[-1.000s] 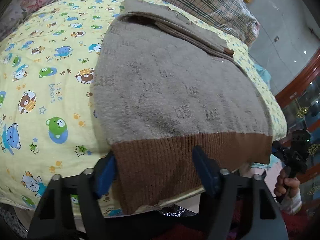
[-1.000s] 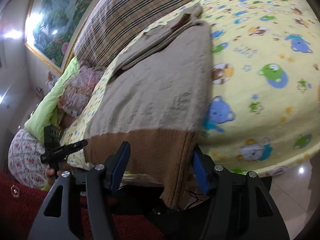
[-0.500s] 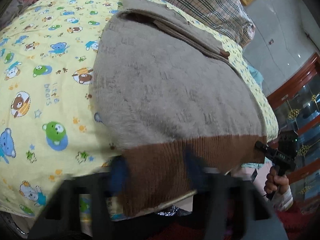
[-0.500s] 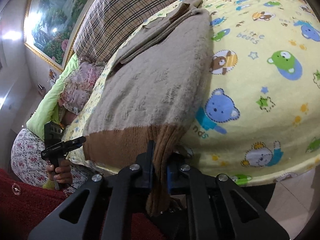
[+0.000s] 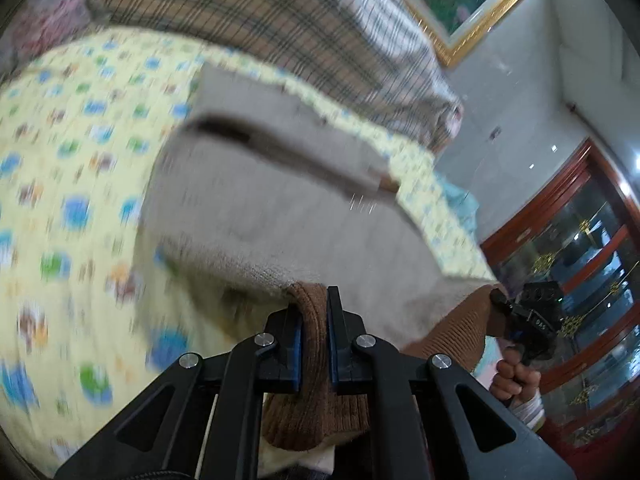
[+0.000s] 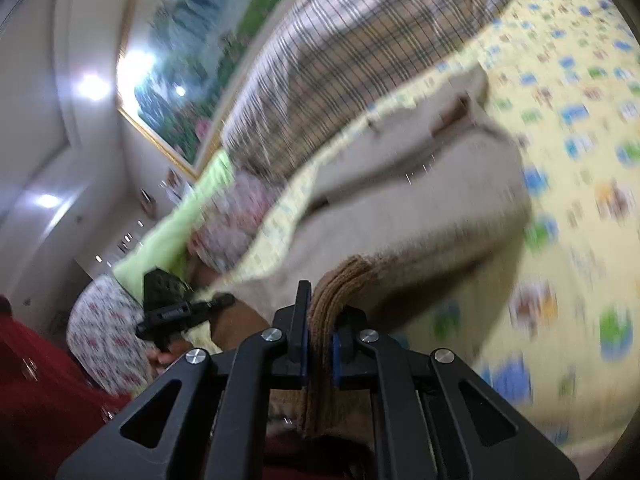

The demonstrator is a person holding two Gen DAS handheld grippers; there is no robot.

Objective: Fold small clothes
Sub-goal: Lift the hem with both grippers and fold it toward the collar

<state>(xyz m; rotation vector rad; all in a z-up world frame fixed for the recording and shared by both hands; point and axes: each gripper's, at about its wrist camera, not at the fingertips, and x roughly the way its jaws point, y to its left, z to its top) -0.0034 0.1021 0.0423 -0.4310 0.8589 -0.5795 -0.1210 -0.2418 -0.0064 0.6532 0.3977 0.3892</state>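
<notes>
Sweater [image 5: 256, 216] — one beige knitted garment with a darker brown ribbed hem [image 5: 316, 344] — lies on a bed covered by a yellow sheet [image 5: 80, 184] printed with small cartoon bears. Its long axis runs from the bed's near edge, where the hem is, toward the far end, where the neck and a folded-over sleeve point at a plaid pillow [image 5: 280, 28]. The body rests flat on the sheet; only the hem end is raised off the near edge.

Two grippers hold that hem, one at each corner. The left gripper [image 5: 314, 344] has just been closing, and its blue pads now pinch a bunched fold of the brown ribbing between them. The right gripper [image 6: 320, 340] has likewise just been closing, and its jaws are pressed onto several stacked layers of the same ribbing. In the left wrist view the right gripper appears at the right edge of the picture, gripped by a person's hand [image 5: 516, 376] and biting the hem's other corner. In the right wrist view the left gripper [image 6: 216, 302] shows at the left, reaching the hem from that side.

Both views are motion-blurred, so the knit pattern and bear prints are smeared. One gold-framed painting [image 6: 192, 52] hangs on the wall behind the pillow. A lime green cloth [image 6: 176, 228] and a floral fabric [image 6: 104, 340] lie beside the bed's left edge.
</notes>
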